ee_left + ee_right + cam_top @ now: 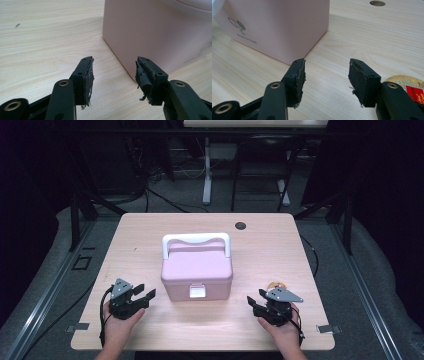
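Resting mid-desk [150, 227]: pink lidded box [197, 270], white handle [196, 239] raised, latch shut, untouched. Left gripper [142, 294] and right gripper [256, 302] flank it, jaws open, empty. Gold disc [409, 83] near right.

We see a pale pink box [197, 270] with a white handle [196, 240] on a light woodgrain table [280, 240].

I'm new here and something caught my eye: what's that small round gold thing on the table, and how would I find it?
Start at the pink box in the middle of the wooden table. Look to its right, to the right tool; the gold disc lies just beyond it. It is flat, round and gold with a red label, unlike anything else there.
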The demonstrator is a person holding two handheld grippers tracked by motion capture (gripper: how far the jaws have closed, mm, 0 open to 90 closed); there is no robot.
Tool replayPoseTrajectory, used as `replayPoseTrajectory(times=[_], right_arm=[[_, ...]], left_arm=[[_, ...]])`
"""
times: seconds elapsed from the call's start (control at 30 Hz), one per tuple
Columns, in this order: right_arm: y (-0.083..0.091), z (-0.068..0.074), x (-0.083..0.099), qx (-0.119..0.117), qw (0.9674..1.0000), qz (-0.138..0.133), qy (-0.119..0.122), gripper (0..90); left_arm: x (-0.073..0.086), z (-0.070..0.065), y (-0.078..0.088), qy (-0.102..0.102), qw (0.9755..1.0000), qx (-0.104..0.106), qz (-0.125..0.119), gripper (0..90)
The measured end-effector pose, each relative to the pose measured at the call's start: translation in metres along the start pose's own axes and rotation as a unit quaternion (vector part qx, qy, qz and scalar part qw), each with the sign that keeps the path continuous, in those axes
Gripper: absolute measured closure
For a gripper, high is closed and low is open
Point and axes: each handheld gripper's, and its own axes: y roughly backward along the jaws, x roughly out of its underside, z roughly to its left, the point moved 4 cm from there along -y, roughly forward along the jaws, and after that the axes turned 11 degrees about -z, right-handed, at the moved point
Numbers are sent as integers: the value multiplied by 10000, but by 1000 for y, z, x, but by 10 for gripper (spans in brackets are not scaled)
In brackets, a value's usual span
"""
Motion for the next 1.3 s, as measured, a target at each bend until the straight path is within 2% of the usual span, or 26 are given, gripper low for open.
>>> replayPoseTrajectory(times=[0.1,0.13,0.2,0.23,0.27,0.43,0.67,0.73,0.83,0.87,0.93,0.97,1.03,1.07,1.2,1.23,1.3], right_arm=[[-1,0,1,-23,10000,40,-7,488],[-2,0,2,-30,9999,80,65,547],[-2,1,1,-42,10000,-9,63,574],[1,2,-3,-45,9999,-142,8,581],[2,3,-4,24,9998,-189,62,589],[5,7,-7,30,9994,-321,133,640],[-3,13,-4,54,9999,-81,123,638],[-7,16,-3,-51,9999,12,143,617],[-11,17,0,-138,9997,129,184,597],[-11,17,0,-93,9997,144,196,568],[-11,17,0,-1,9997,150,201,580],[-9,16,-1,-40,9999,101,68,599],[-8,15,-2,-42,9999,88,33,617],[-9,15,-4,-181,9998,74,-56,657],[-12,16,-6,-103,9998,117,-81,708],[-13,17,-8,-71,9999,111,-105,709],[-14,17,-12,-110,9997,92,-176,710]], left_arm=[[-1,0,-1,18,10000,4,18,496],[-1,-1,-3,12,10000,45,-5,497],[-1,-2,-3,42,10000,83,-17,496],[0,-3,-3,69,9999,122,-13,506],[0,-4,-3,87,9998,180,-4,529],[1,-8,-3,26,9996,270,56,563],[2,-10,2,-17,9996,295,41,584],[1,-9,1,-71,9994,322,69,587],[1,-8,-1,-42,9994,323,81,592],[1,-9,-1,-20,9995,307,76,592],[2,-10,-2,-23,9995,307,86,592],[2,-12,-3,-45,9995,294,109,591],[2,-12,-4,-19,9995,285,100,590],[2,-14,-6,-55,9996,253,83,581],[1,-18,-9,-111,9995,273,121,592],[0,-20,-9,-20,9994,322,151,596],[-1,-21,-11,-2,9993,345,171,629]])
